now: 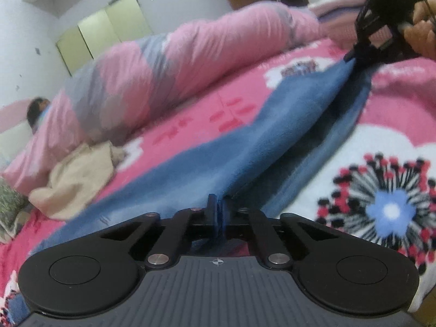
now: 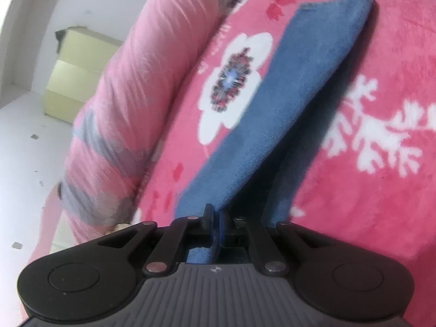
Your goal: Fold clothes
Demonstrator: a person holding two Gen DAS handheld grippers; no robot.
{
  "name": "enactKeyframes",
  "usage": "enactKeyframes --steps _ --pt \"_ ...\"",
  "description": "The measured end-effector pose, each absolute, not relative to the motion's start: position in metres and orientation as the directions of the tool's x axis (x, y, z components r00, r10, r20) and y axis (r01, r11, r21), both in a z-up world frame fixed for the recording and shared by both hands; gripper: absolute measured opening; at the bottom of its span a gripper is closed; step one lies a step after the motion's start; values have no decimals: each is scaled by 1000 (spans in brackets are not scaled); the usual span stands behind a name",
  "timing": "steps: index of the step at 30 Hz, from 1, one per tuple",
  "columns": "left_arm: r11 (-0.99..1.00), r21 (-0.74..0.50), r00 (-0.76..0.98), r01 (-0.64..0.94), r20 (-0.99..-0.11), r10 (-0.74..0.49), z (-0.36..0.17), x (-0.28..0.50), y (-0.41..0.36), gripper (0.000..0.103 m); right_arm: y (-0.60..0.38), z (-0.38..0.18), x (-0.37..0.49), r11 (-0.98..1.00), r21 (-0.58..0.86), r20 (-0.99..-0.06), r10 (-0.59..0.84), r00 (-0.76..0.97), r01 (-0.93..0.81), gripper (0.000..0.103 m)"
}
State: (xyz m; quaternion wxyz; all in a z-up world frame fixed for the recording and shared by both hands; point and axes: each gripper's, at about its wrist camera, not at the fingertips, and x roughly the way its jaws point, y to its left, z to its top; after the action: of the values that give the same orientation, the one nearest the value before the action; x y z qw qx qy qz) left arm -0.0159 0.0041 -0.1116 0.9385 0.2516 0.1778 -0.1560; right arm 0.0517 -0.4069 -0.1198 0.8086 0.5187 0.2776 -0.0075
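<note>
Pink floral bedspread (image 1: 313, 150) carries 1 blue cloth (image 1: 245, 147), both claws, left claw (image 1: 217, 209) and right claw (image 2: 215, 218), clamped on it

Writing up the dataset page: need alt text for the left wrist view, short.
The left gripper is shut on one end of a blue cloth, which stretches across a pink flowered blanket to the right gripper, held in a hand at the far end. Behind lie a rolled pink and grey quilt and a crumpled cream cloth.
</note>
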Motion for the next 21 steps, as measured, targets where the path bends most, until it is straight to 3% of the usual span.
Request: enactKeyframes --steps 3,8,14,17,21 --pt "819 399 871 412 -438 -225 -111 -17 7 0 -410 -115 45 479 829 -455 278 846 289 3" --pt "793 411 844 450 -485 -228 -127 -15 5 0 -411 -140 48 502 780 -547 256 797 373 3" --pt "791 401 836 462 -494 -238 -125 -15 7 0 -413 -128 45 527 784 -514 254 819 329 3" --pt "783 410 824 469 -522 -220 -136 -14 5 0 -415 -152 49 518 766 -566 261 782 381 3" --pt "773 425 819 470 -536 -203 -132 -18 4 6 -427 -171 42 409 830 -518 316 795 379 3"
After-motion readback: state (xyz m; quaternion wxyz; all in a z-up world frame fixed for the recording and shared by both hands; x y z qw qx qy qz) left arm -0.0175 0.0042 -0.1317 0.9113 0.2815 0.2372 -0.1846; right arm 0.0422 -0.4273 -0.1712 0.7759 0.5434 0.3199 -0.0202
